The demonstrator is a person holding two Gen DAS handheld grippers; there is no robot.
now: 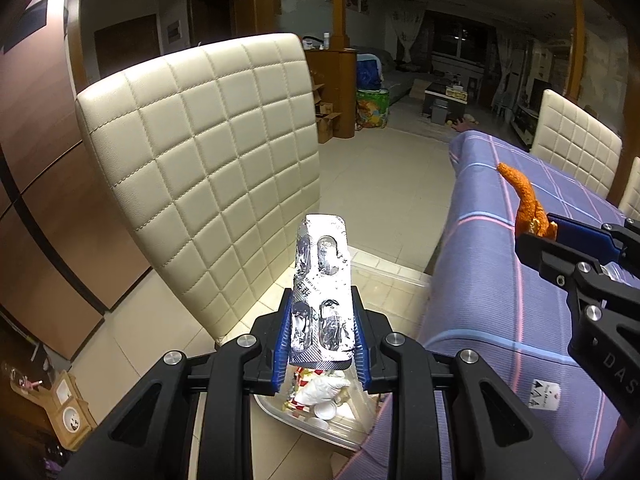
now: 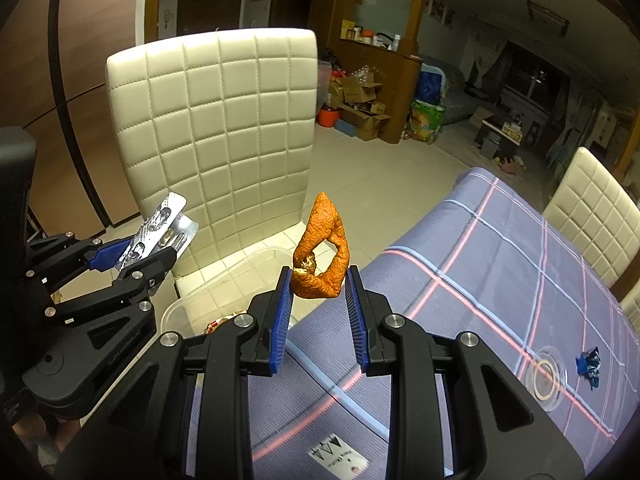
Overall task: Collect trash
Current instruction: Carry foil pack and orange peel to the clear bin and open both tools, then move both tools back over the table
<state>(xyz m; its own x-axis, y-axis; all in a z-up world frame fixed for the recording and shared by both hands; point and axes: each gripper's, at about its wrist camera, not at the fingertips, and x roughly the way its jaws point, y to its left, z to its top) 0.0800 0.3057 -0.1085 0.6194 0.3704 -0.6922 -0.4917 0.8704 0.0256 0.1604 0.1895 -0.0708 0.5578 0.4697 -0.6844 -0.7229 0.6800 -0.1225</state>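
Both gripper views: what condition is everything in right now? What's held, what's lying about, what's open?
left gripper: shut on the blister pack.
blister pack: used, pockets burst, upright between the fingers.
right gripper: shut on the orange peel.
orange peel: curled, dried, lifted clear of the table.
clear bin: lidless, trash inside, below both grippers.
blue wrapper: crumpled, lying on the tablecloth.
clear lid: lying flat beside the wrapper.

Cream quilted chair (image 1: 200,168), pale tiled floor (image 1: 380,168) — dark window (image 1: 460,40), wood-panelled wall (image 1: 36,140)
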